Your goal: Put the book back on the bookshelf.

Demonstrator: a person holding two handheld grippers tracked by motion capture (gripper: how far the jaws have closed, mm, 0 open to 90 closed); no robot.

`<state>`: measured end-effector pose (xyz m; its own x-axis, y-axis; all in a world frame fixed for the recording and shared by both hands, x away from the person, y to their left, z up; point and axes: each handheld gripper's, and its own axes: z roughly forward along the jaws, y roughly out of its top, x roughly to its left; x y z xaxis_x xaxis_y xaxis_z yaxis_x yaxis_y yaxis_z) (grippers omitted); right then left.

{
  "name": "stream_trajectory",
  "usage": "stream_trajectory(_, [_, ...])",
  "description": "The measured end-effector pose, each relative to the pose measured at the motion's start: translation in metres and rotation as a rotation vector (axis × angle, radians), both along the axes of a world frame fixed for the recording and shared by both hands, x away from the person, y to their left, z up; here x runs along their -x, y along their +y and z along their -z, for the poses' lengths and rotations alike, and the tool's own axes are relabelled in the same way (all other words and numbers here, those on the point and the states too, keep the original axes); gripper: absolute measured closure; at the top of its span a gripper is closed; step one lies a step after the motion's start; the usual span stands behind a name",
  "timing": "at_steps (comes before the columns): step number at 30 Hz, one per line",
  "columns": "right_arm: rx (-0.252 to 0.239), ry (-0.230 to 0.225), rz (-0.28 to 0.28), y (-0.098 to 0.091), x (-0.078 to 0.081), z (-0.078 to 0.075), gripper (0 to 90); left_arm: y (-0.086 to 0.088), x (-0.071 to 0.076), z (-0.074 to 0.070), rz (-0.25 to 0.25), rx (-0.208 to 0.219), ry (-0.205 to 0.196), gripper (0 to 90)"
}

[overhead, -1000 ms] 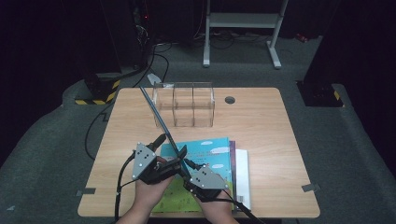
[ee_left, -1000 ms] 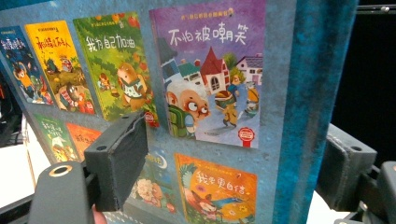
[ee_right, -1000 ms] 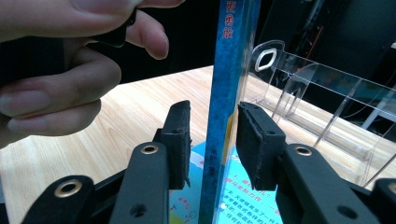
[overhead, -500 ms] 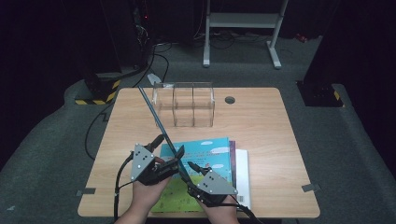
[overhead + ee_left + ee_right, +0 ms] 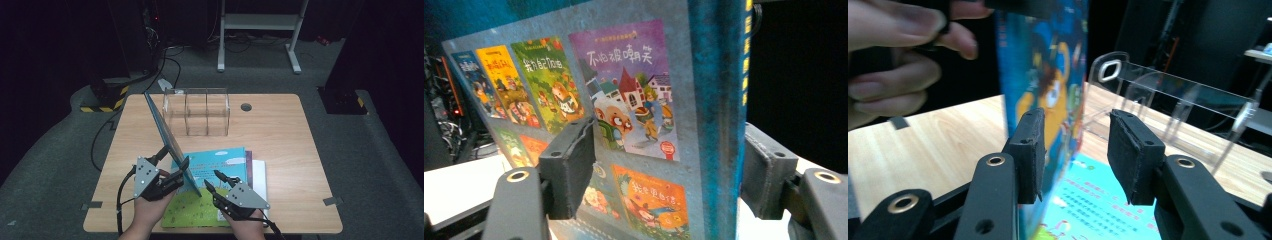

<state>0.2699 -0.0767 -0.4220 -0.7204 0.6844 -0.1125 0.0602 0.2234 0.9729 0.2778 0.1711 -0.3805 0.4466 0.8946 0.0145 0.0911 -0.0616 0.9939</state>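
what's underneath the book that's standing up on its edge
The upright book stands on a flat picture book that tops a small stack on the table. Lower books show only as edges; their covers are hidden.

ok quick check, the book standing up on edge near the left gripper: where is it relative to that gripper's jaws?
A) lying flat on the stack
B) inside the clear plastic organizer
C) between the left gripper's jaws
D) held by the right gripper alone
C: in the left gripper view the upright book stands between the two black jaws of the left gripper, tilted above the book stack, well short of the clear organizer.
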Motion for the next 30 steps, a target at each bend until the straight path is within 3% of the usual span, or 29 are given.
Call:
stream_trajectory(9, [-0.033, 0.001, 0.062, -0.022, -0.007, -0.005, 58.3, 0.014, 0.002, 0.000, -0.044, -0.041, -0.010, 40.3])
stream_trajectory(17, [-0.040, -0.004, 0.074, -0.025, -0.008, -0.006, 58.3, 0.025, 0.008, -0.002, -0.079, -0.053, -0.032, 48.2])
stream_trajectory(30, [-0.045, 0.002, 0.109, -0.036, -0.011, -0.004, 58.3, 0.040, 0.013, -0.001, -0.124, -0.035, -0.040, 60.5])
